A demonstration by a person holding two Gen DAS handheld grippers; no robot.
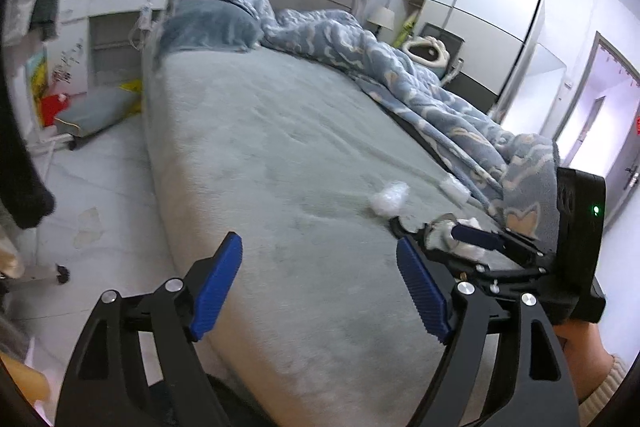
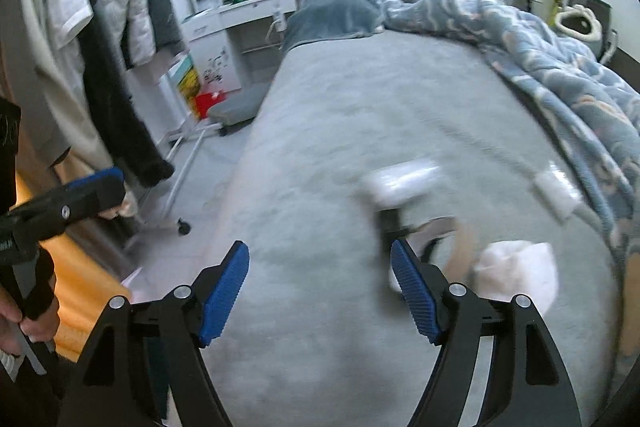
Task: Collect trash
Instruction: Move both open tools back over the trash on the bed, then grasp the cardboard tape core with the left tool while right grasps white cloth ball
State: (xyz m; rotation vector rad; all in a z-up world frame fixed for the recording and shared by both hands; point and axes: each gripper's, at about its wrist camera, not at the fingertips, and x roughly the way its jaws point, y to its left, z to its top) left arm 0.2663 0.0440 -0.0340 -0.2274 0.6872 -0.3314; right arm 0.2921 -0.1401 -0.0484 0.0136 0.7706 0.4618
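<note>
Grey bed [image 2: 328,147] holds crumpled plastic wrap [image 2: 400,183] at one o'clock; both tools, left [image 1: 320,287] and right [image 2: 320,291], gape empty, ready to collect.

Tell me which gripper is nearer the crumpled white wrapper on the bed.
Right. The right gripper sits open just beside the crumpled white wrapper, its fingers at a tissue next to it. The left gripper is open too, farther back over bare sheet.

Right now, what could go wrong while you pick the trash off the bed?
The crumpled plastic wrap is light and could slip from open fingers. The small white piece lies against the blue blanket and could get missed under a fold. The right gripper and left gripper are close, so they might bump.
</note>
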